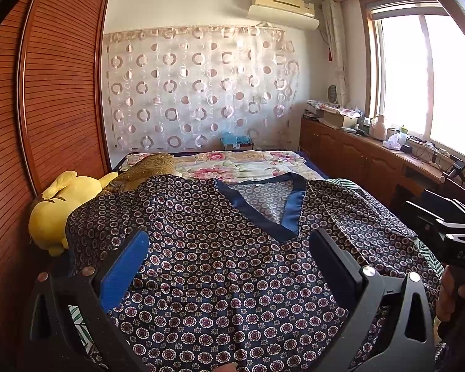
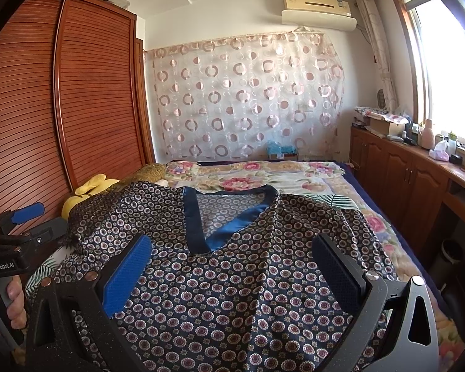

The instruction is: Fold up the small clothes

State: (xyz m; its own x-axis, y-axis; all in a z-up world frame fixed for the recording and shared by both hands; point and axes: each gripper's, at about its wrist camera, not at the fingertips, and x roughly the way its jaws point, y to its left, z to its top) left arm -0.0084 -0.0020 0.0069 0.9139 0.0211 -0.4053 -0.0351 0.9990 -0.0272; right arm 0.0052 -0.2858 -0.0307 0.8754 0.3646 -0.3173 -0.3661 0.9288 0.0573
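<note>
On the bed (image 2: 350,186), over a floral quilt, lies the dark navy satin top printed with small ringed flowers and trimmed with a blue V-neck band (image 2: 226,279), front up, neckline toward the headboard end. It is spread roughly flat with ripples across the chest; its sleeve on the wardrobe side bunches up against a yellow plush toy (image 1: 62,210).

Left gripper (image 1: 229,257): jaws spread wide, blue pad on one finger, hovering above the lower chest of the top, holding nothing. Right gripper (image 2: 232,266): jaws likewise spread, empty, just below the V-neck. Each handle shows at the edge of the other's view, held in a hand.

Judgement: step in hand is the start of the fold, garment laid out, no crease made yet. Next move probably calls for each gripper to descend to an edge or sleeve, close on the fabric, and carry it across the middle.

Obstacles: the plush toy and a brown patterned pillow (image 1: 152,167) crowd the wardrobe-side sleeve. Satin looks slippery; a shallow pinch may slide off. Wooden slatted wardrobe (image 2: 93,99) stands close beside the bed.
</note>
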